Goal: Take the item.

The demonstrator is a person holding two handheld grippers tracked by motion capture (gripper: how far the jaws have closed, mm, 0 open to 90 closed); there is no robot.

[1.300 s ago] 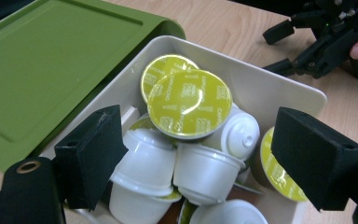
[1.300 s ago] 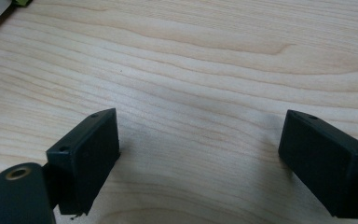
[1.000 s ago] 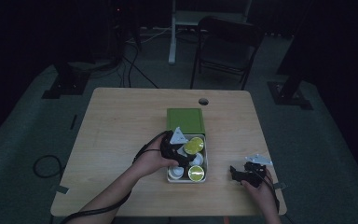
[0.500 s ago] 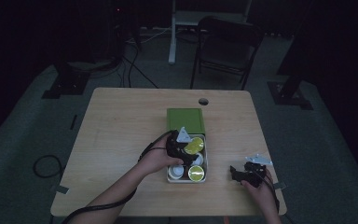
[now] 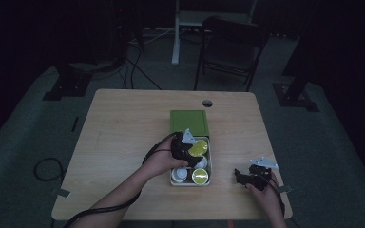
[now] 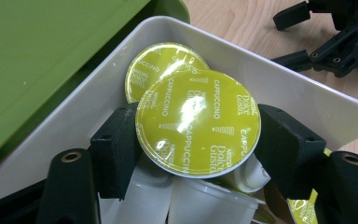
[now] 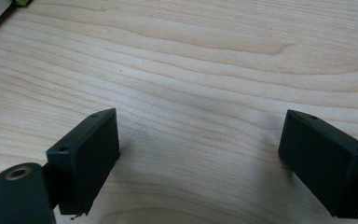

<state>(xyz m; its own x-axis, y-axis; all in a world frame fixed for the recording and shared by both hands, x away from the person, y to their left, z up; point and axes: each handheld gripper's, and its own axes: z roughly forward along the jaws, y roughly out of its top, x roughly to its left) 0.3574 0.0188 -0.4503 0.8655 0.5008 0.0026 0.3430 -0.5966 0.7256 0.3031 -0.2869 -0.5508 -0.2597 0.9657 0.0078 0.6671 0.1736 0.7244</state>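
Bare table (image 5: 123,137) around the white tray (image 6: 307,100) — left gripper (image 6: 198,135) pinching a capsule (image 6: 198,123) — right gripper (image 7: 200,158) fingers spread.

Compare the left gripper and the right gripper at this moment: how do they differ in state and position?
The left gripper has just been closing its jaws and now clamps a yellow-lidded capsule; the right gripper stands open with nothing between its jaws. The left gripper reaches into the white tray, while the right gripper sits over bare wooden table beside it. Both have black jaws and are hand-held.
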